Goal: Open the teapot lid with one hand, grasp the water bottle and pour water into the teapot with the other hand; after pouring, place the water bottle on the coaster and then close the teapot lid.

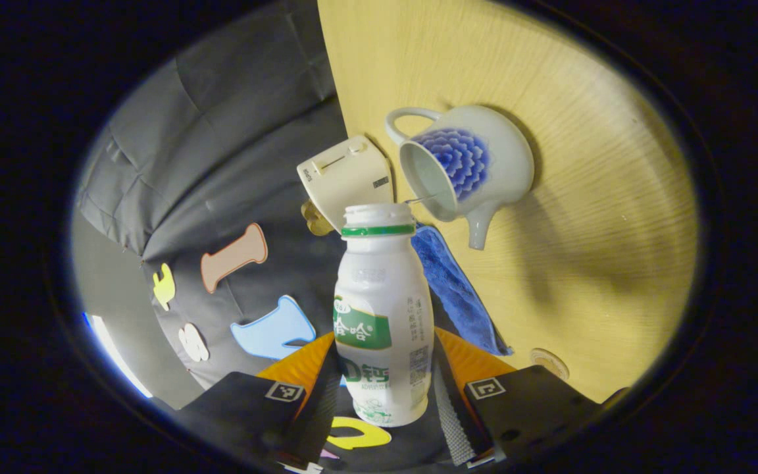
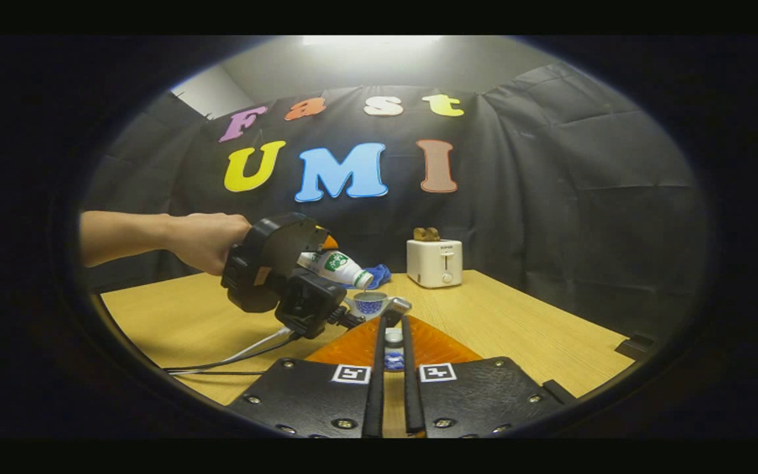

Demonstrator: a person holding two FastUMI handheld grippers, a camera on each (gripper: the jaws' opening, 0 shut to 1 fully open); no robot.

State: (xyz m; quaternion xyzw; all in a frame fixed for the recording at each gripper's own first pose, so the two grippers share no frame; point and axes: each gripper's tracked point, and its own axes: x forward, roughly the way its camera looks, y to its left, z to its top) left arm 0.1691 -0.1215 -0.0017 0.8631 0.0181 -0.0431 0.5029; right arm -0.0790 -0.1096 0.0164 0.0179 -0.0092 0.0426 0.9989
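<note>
Left gripper view: nearest cam, the left gripper [image 1: 384, 388] is clamped on the water bottle [image 1: 382, 316], a finger on each side of its lower body. Cap off, green ring at the neck. Bottle's long axis runs straight out from the gripper, mouth aimed at the open teapot [image 1: 468, 168], which sits just past and slightly right of the mouth; a thin stream seems to cross into the opening. Blue cloth [image 1: 458, 289] and toaster [image 1: 346, 178] lie behind, on the wooden table [image 1: 616, 230]. A small round disc [image 1: 549, 362], prob. the coaster, sits near the table edge.

Right gripper view: right gripper [image 2: 392, 359] is nearest, fingers close together w/ a small blue-and-white piece, prob. the lid [image 2: 393, 349], between them; can't tell if both press on it. Beyond, a hand [image 2: 204, 240] tips the bottle over the teapot. Pour looks underway; left hand is nearer the pot. Black cloth wall behind.
</note>
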